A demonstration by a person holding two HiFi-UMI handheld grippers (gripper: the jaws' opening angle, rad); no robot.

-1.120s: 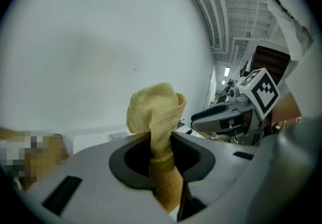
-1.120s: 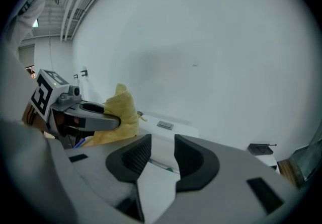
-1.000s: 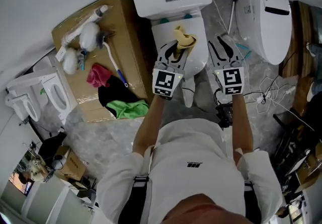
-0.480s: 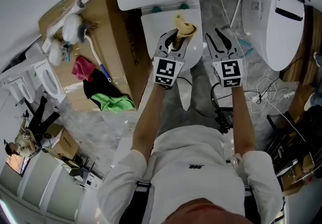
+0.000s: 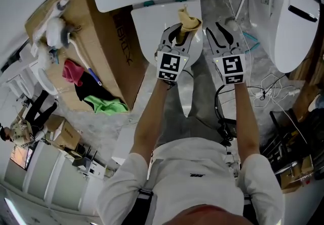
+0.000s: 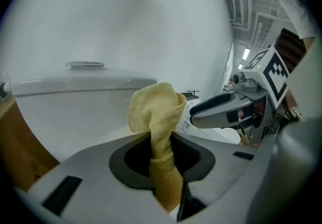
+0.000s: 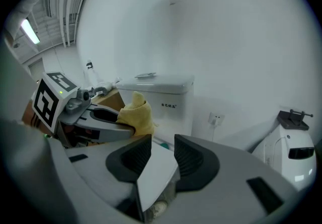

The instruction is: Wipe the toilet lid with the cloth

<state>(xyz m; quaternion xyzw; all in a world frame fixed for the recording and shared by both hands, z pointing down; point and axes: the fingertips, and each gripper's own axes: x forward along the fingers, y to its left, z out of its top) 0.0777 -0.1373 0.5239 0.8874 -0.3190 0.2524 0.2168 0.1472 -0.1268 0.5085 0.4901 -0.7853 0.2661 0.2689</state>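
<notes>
**Yellow cloth bunched above a closed white lid**

The cloth (image 5: 187, 18) is pale yellow terry, twisted into a narrow neck where the left gripper (image 5: 177, 37) pinches it. Past the jaws it opens into a crumpled, upright tuft. It sits over the right rear part of the lid (image 5: 151, 32), close to the tank; contact with the lid cannot be told. The lid is white, glossy and down.
</notes>
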